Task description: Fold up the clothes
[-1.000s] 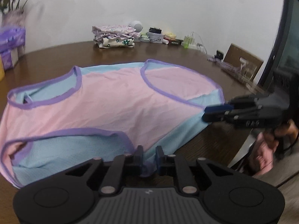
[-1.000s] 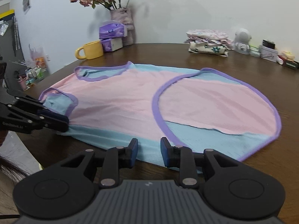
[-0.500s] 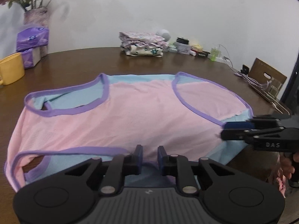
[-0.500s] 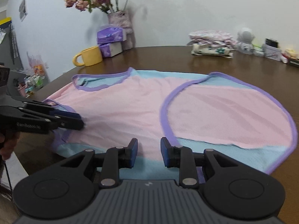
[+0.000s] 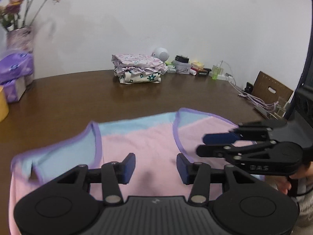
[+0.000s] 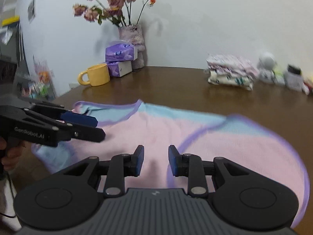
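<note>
Fabric in pink and pale blue with purple trim, the garment [image 5: 148, 146], lies spread on the dark brown desk [image 5: 137, 98] below my left hand-held gripper [image 5: 156, 168], whose blue-padded fingers stand wide apart with nothing between them. From this left wrist view, my right hand-held gripper [image 5: 203, 145] reaches in from the right edge over the garment's right part, its fingers parted and holding nothing. Farther back near the white wall sits a stack of folded clothes [image 5: 138, 71], with a white round gadget [image 5: 161, 53] and small bottles and boxes beside it. A brown cardboard piece [image 5: 272, 90] leans at the desk's right end, and a purple tissue pack [image 5: 14, 68] and a vase of flowers [image 5: 19, 37] stand at the far left. From the right wrist view, my right hand-held gripper [image 6: 156, 160] hangs open over the pink middle of the garment [image 6: 225, 143], gripping nothing. My left hand-held gripper [image 6: 99, 127] comes in from the left, fingers apart, above the garment's left armhole. Behind it a yellow mug [image 6: 95, 75] stands beside the stacked tissue packs [image 6: 120, 52] and the vase [image 6: 135, 43] of dried roses. The folded clothes [image 6: 230, 74] rest at the back right, blurred.
</note>
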The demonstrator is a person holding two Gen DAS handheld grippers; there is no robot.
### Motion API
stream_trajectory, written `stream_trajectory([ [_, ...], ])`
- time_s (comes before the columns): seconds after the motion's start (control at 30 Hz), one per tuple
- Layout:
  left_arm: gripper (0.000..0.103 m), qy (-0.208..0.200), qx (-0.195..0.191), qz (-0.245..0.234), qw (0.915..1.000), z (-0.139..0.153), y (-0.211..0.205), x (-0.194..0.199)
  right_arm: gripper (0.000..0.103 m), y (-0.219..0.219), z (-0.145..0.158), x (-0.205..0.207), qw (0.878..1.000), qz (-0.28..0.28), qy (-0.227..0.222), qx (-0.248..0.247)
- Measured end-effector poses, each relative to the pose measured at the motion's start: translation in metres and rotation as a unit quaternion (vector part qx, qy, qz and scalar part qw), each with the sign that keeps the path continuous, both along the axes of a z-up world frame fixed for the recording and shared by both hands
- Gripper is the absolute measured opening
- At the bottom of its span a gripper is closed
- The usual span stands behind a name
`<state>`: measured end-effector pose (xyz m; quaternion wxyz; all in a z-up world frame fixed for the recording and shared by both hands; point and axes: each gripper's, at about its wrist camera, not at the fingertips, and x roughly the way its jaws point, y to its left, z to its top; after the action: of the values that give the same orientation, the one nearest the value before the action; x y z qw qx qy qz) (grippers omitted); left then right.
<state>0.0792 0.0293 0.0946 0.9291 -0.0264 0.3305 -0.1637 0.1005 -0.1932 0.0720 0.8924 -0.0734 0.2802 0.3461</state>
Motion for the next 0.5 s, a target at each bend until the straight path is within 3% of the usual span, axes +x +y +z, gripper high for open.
stream_trajectory([
  [0.1, 0.042, 0.020, 0.013, 0.022, 0.9995, -0.004, 0.000, 0.045, 0.028, 0.023, 0.009, 0.046, 0.999, -0.005, -0.010, -0.046],
  [0.17, 0.031, 0.034, 0.021, 0.039, 0.9984, -0.013, 0.000, 0.074, 0.028, 0.038, 0.004, 0.078, 0.998, -0.020, -0.005, -0.067],
  [0.23, 0.024, 0.053, 0.014, 0.049, 0.9973, -0.028, 0.003, 0.096, 0.028, 0.047, -0.007, 0.107, 0.997, -0.032, 0.028, -0.069],
  [0.3, 0.023, 0.066, 0.009, 0.059, 0.9960, -0.044, 0.007, 0.108, 0.026, 0.048, -0.019, 0.123, 0.996, -0.035, 0.050, -0.062],
  [0.4, 0.018, 0.055, 0.008, 0.066, 0.9963, -0.055, 0.016, 0.109, 0.025, 0.045, -0.033, 0.140, 0.996, -0.036, 0.069, -0.050],
  [0.5, 0.018, 0.046, -0.012, 0.074, 0.9961, -0.056, 0.026, 0.108, 0.025, 0.030, -0.038, 0.149, 0.996, -0.053, 0.063, -0.039],
])
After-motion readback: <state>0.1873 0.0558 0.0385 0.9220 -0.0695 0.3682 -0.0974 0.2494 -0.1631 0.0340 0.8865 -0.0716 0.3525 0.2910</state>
